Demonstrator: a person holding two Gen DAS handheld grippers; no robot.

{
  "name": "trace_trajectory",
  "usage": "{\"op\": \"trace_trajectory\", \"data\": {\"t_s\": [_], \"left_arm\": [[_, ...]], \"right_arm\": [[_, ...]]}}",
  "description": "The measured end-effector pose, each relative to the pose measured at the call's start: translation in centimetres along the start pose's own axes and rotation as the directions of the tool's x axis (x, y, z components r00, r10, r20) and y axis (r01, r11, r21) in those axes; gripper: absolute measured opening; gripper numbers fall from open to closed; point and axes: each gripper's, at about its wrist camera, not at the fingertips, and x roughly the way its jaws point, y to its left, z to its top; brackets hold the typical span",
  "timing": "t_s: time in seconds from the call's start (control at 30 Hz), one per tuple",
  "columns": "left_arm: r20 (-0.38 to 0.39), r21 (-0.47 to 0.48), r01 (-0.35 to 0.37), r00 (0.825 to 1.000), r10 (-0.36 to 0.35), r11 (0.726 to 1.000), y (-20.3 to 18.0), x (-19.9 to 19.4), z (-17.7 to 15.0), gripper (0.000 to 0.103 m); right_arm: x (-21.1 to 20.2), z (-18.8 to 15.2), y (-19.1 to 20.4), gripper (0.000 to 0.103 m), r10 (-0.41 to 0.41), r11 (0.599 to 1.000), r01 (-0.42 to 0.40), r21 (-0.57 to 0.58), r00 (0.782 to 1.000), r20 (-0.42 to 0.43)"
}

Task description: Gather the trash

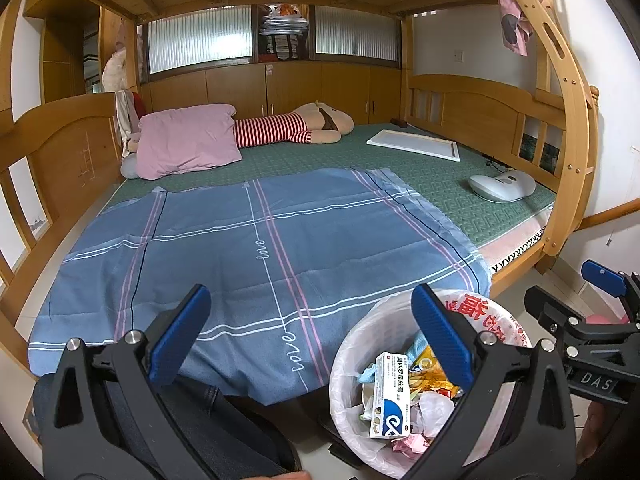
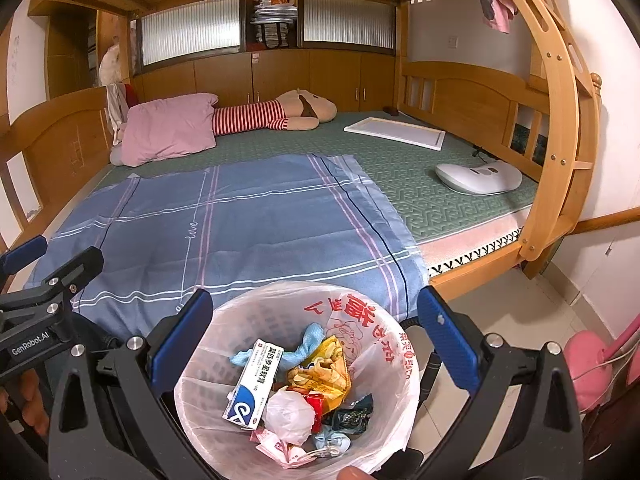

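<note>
A bin lined with a white plastic bag stands on the floor at the foot of the bed; it also shows in the left wrist view. In it lie a white and blue ointment box, a yellow snack wrapper, a white crumpled wad and other scraps. My right gripper is open and empty, right above the bin. My left gripper is open and empty, left of the bin over the blue cloth's edge.
A blue checked cloth covers the near part of the green mattress. A pink pillow, a striped plush toy, a white board and a white device lie further back. The wooden ladder stands at the right.
</note>
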Motion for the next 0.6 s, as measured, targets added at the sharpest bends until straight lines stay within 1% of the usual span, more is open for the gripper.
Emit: {"op": "trace_trajectory", "data": {"t_s": [0.6], "left_arm": [[0.0, -0.001, -0.001, 1.0, 0.001, 1.0, -0.15, -0.02, -0.01, 0.1]], "right_arm": [[0.04, 0.01, -0.02, 0.1, 0.0, 1.0, 0.0, -0.001, 1.0, -0.001]]}}
